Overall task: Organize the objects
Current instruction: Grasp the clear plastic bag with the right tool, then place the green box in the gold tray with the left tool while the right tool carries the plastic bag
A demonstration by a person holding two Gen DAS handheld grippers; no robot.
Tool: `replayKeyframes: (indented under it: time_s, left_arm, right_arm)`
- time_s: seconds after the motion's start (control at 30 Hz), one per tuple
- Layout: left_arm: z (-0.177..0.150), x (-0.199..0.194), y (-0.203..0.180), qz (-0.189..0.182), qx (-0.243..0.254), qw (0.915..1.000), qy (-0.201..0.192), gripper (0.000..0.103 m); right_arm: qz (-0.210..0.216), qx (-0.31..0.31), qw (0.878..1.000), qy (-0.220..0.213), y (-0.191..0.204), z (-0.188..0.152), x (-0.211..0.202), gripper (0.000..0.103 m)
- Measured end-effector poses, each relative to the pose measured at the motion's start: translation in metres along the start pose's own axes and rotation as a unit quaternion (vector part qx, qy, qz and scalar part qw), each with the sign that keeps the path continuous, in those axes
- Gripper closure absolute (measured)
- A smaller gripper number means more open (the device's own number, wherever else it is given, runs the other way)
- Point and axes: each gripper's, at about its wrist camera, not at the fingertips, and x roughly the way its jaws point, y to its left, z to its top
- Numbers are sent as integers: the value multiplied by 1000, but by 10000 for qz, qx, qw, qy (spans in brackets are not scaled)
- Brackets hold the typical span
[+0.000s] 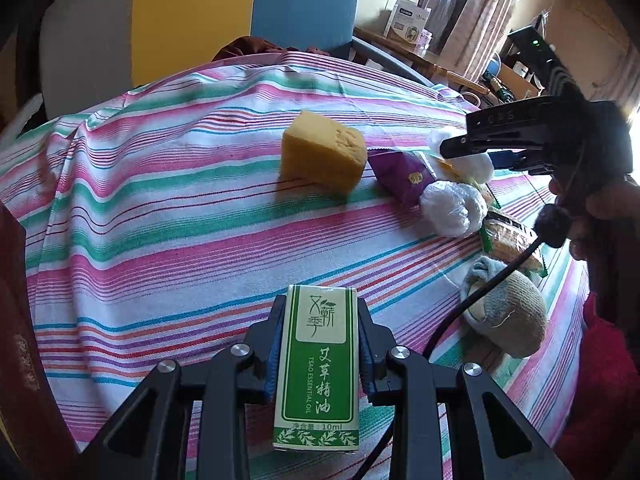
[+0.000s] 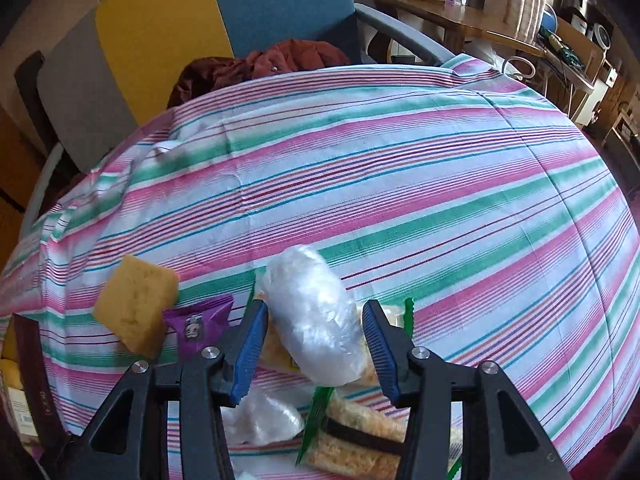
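My left gripper (image 1: 321, 307) is shut on a green and white essential-oil box (image 1: 316, 364), which it holds upright above the striped tablecloth (image 1: 180, 240). A yellow sponge (image 1: 324, 156) (image 2: 136, 304) stands mid-table beside a purple packet (image 1: 402, 176) (image 2: 198, 324). My right gripper (image 2: 315, 307) (image 1: 450, 147) points down over the pile at the right. Its blue pads straddle a clear plastic-wrapped white roll (image 2: 316, 320), with a small gap showing on each side. The roll rests on cracker packets (image 2: 360, 432).
A second plastic-wrapped bundle (image 1: 452, 208) (image 2: 264, 416), green-edged cracker packs (image 1: 508, 240) and a grey-beige sock (image 1: 508, 312) crowd the right side. A blue chair (image 2: 280, 4) with a dark red garment (image 2: 264, 64) stands behind the table. A person's hand (image 1: 600, 208) grips the right gripper.
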Motion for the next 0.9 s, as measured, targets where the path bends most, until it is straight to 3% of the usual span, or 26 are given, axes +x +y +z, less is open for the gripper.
replayKeyframes:
  time_s: [0.03,0.07,0.2,0.37,0.5,0.67,0.8,0.9]
  left_arm:
    - [-1,0,0,-2,0,10000,-11,72]
    - [-2,-1,1,-8,2,10000,-23,72]
    - [-2,0,2,-47,-60,10000,-53,72]
    - [-3,0,0,-19,6,9999,-119,72]
    - [-4,-4,2,-27,-102,9999,-54,72]
    - [-14,-22,5,63,-170,9998,-35,73]
    - [-22,-45,9,168,-148,9995,-200,73]
    - [-29,-62,14,220,-214,9991,-303,72]
  right_arm:
    - [-54,-79,9999,-31,1,-1,2,64]
    - [-105,-145,9998,-128,2,-3,-2,78]
    - [252,-82,9985,-487,0,-15,-28,78]
    - [785,-111,9948,-642,7,-41,-55,78]
    - [1258,-176,9901,-600,27,-61,-62,78]
    - [1553,-516,9852,-515,55,-83,-61,78]
    - [1655,-936,9813,-310,76,-96,-52,78]
    - [1503,-1421,9784,-30,95,-111,-39,78]
